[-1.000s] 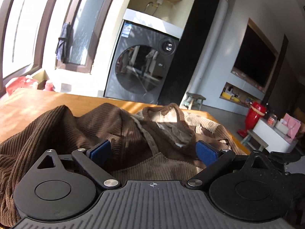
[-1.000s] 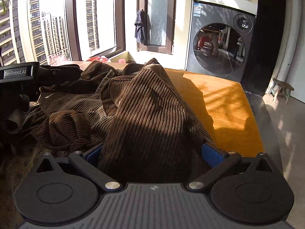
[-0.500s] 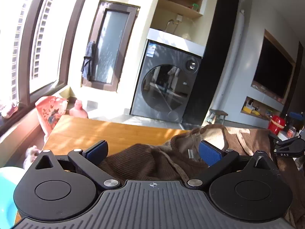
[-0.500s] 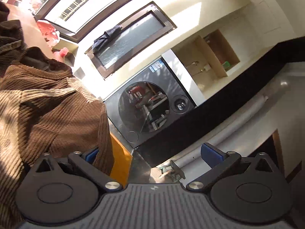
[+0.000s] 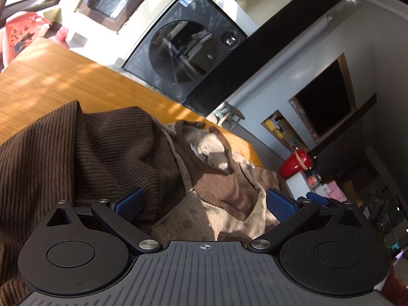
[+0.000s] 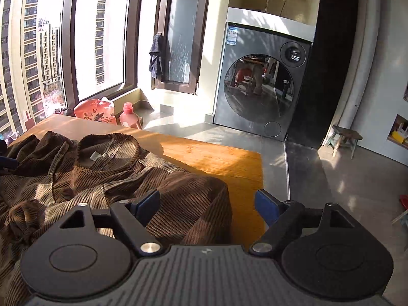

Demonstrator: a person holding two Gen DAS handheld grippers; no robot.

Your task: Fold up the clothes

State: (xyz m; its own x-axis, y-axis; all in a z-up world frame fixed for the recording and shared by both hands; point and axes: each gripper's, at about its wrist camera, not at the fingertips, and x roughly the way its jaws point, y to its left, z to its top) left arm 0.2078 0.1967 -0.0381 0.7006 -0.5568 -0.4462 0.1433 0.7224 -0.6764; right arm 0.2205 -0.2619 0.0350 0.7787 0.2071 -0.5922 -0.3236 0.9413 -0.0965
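Brown corduroy everywhere. The ribbed sweater (image 5: 107, 158) is piled on the wooden table (image 5: 51, 76), and we've got both claws parked right over it.

Our left gripper (image 5: 204, 204) has its jaws spread wide, blue pads (image 5: 279, 204) well apart, with the lighter tan part of the sweater lying in the gap between them. Nothing pinched as far as we can see. The neck opening sits just ahead of the fingers, and the darker brown bulk heaps up to the left of the claw. This view is tilted quite a bit.

Our right gripper (image 6: 206, 204) is wide open too. The sweater (image 6: 76, 178) edge runs under and ahead of the left finger, while the right finger sits over bare table (image 6: 229, 163). Further ahead and left of the claw we can see the collar with a small white tag (image 6: 93, 156) sewn inside, but the print is too small to read.

Past the table edge, ahead of the right claw, there's a grey front-load washing machine (image 6: 262, 89) with a blue-and-white sticker (image 6: 232, 35) at its top left corner; we can't read that one either. A pink bottle (image 6: 128, 117) stands on the floor by the window.
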